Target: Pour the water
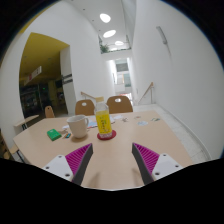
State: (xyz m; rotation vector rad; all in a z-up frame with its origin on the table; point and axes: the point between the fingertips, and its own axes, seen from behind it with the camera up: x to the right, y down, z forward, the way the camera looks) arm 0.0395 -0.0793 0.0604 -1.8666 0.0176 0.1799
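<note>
The gripper (112,160) is held above the near edge of a round, light wood table (120,145); its two fingers are wide apart and nothing is between them, so it is open; the pink pads (80,158) face each other across bare table top.

Beyond the fingers, near the middle of the table, stands a yellow bottle (103,121) with a pale cap; it is upright and sits on a small red coaster (105,133); it is well ahead of the fingers and not touched by them.

Just to the left of the bottle is a white mug (77,126), upright, with its handle on the left side; a small gap shows between mug and bottle.

Further left, close to the table's left edge, lies a small green thing (53,133); what it is cannot be told.

Toward the far right part of the table lie some flat white papers (146,121).

Behind the far edge of the table stand two wooden chairs (119,103), side by side; a white wall (180,70) rises on the right.
</note>
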